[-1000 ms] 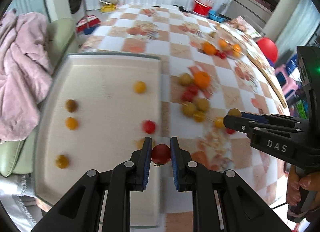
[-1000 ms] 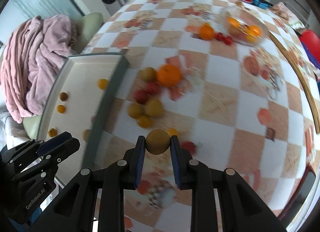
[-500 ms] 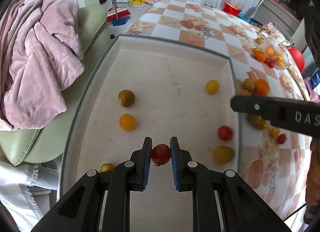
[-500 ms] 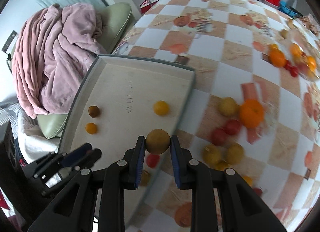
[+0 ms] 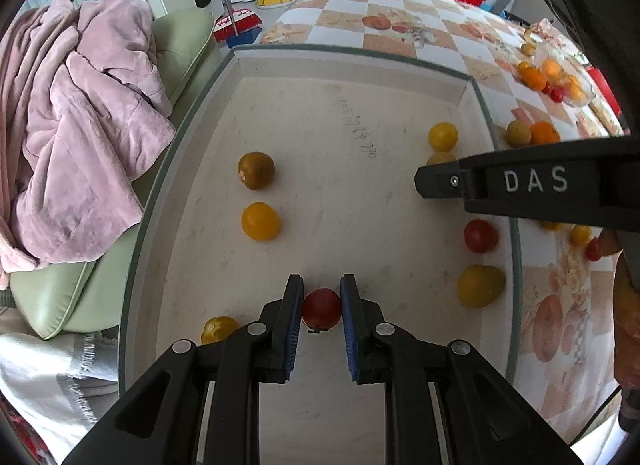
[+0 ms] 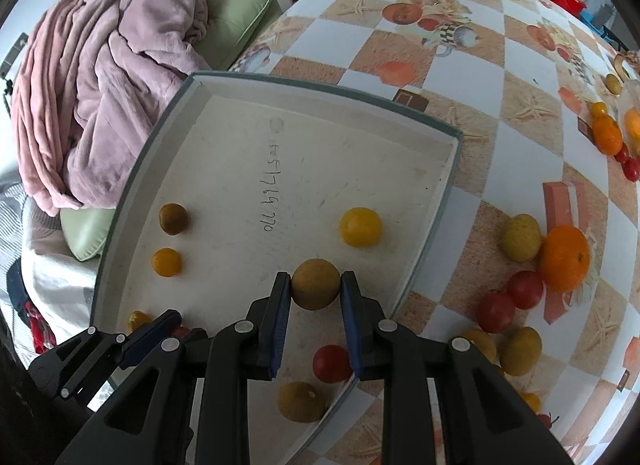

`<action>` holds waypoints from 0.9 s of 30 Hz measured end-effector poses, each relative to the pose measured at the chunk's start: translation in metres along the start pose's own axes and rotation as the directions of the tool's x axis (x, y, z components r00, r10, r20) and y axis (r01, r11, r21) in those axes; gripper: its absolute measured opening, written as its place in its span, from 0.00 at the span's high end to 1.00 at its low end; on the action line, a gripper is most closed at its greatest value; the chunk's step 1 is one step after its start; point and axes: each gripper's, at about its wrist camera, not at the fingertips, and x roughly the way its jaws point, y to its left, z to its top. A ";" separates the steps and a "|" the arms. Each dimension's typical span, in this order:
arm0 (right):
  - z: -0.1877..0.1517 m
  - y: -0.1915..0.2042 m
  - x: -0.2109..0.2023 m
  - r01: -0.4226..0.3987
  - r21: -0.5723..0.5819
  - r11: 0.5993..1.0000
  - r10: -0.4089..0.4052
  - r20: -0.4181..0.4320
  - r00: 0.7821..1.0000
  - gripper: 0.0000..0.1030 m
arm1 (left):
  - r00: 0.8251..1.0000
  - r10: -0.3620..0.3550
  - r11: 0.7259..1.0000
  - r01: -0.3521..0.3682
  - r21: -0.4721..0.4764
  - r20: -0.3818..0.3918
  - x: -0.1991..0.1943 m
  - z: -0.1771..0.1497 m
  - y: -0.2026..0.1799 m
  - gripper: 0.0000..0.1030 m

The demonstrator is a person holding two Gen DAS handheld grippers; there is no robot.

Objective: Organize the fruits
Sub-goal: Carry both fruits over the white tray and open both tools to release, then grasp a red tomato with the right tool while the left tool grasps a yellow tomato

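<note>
Worktop (image 6: 472,49) with a checked fruit-print cloth carried a big pale tray (image 6: 320,83) at its left end; pink blanket (image 5: 72,137) on a green cushion lay off the left edge.

On the tray floor sat loose small fruit: a brown one (image 5: 256,170) and an orange-yellow one (image 5: 260,221) on the left, a yellow one (image 6: 360,226) toward the far right, a red tomato (image 6: 332,363) and a dull yellow fruit (image 6: 302,407) at the near right.

More fruit waited on the cloth right of the tray, led by an orange (image 6: 564,257) touching a yellow-green fruit (image 6: 521,238), with red tomatoes (image 6: 510,301) just near of them.

Right tongs (image 6: 315,291) were closed onto a tan round fruit (image 6: 315,284), pads on its left and right sides at the widest part, held above the tray's near-right area. It looked firm, light and matte, likely an easy grip.

Left tongs (image 5: 321,307) were pinched on a small red tomato (image 5: 322,308), again across the middle, low over the tray's near centre; contact with the floor can't be told. Judged light, smooth-skinned, slippery and easily crushed, so only a gentle squeeze at the widest part suits it. Both fruits sat right between the pads, at the tips.
</note>
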 end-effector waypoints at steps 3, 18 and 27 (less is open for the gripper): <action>0.001 0.003 0.002 0.016 -0.019 1.000 -0.016 -0.002 1.000 0.72 | 1.000 0.011 1.000 -0.011 0.015 0.001 0.000 0.000 -0.002 0.80; -0.006 -0.008 -0.047 -0.032 0.033 0.999 0.028 0.122 0.992 0.25 | 0.999 0.047 0.999 -0.047 0.019 0.012 -0.012 -0.002 -0.002 0.31; -0.070 -0.077 -0.083 0.120 0.193 0.974 -0.147 0.132 0.980 0.25 | 0.997 -0.029 0.997 0.024 0.070 0.075 -0.040 0.015 -0.039 0.31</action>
